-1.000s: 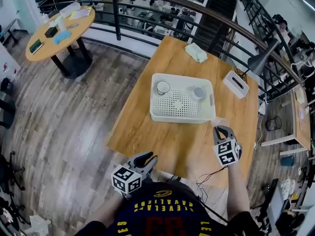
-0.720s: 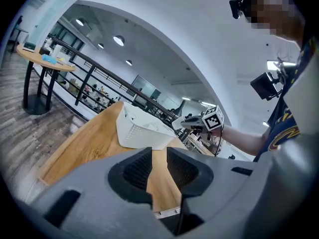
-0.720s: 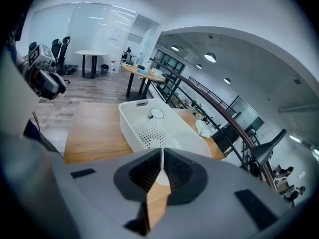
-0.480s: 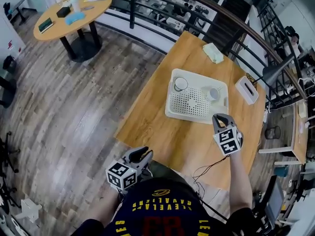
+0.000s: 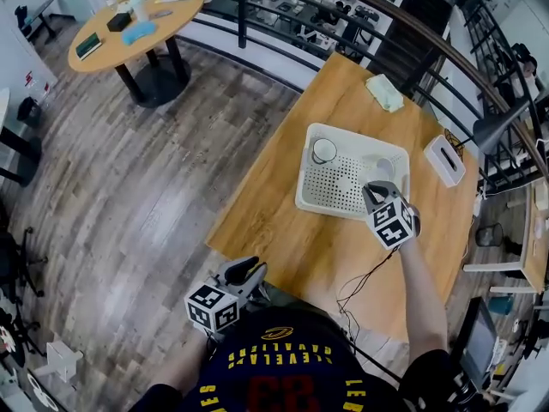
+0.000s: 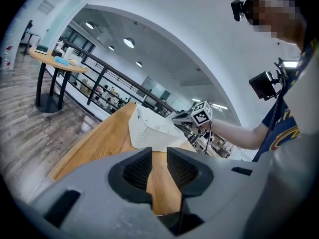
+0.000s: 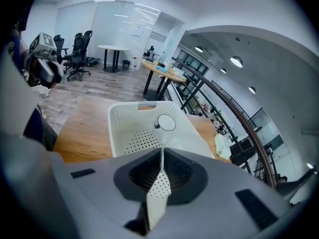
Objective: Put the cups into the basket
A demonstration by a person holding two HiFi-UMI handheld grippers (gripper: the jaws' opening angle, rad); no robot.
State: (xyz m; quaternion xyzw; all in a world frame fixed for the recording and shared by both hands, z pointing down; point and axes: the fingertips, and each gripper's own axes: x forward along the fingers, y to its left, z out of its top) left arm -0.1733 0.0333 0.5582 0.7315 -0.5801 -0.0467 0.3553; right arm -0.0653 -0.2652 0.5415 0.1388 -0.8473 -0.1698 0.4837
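**Cup in the basket, both hand-held grippers empty**

Cup (image 5: pixel 324 150), white and upright, stands in the far left corner of the white perforated basket (image 5: pixel 303 178). The basket sits on the wooden table (image 5: pixel 274 230), towards its far side. The right gripper view shows the same cup (image 7: pixel 166 123) against the far wall of the basket (image 7: pixel 122 128).

The right hand-held gripper (image 5: pixel 376 191) hangs over the near right corner of the basket, tilted downward. In its own view the right hand-held gripper (image 7: pixel 161 156) has its jaws drawn almost together. Only a thin slit is left, through which the basket's dotted floor shows, and nothing is gripped.

The left hand-held gripper (image 5: pixel 253 269) is held low by the near edge of the table, close to the person's body and well apart from the basket. In its own view the left hand-held gripper (image 6: pixel 159 158) has its jaws a narrow gap apart, with bare table wood between them and no object.

A pale green cloth (image 5: pixel 384 92) lies at the far end of the table. A white tissue box (image 5: pixel 449 159) stands beside the basket's right side.
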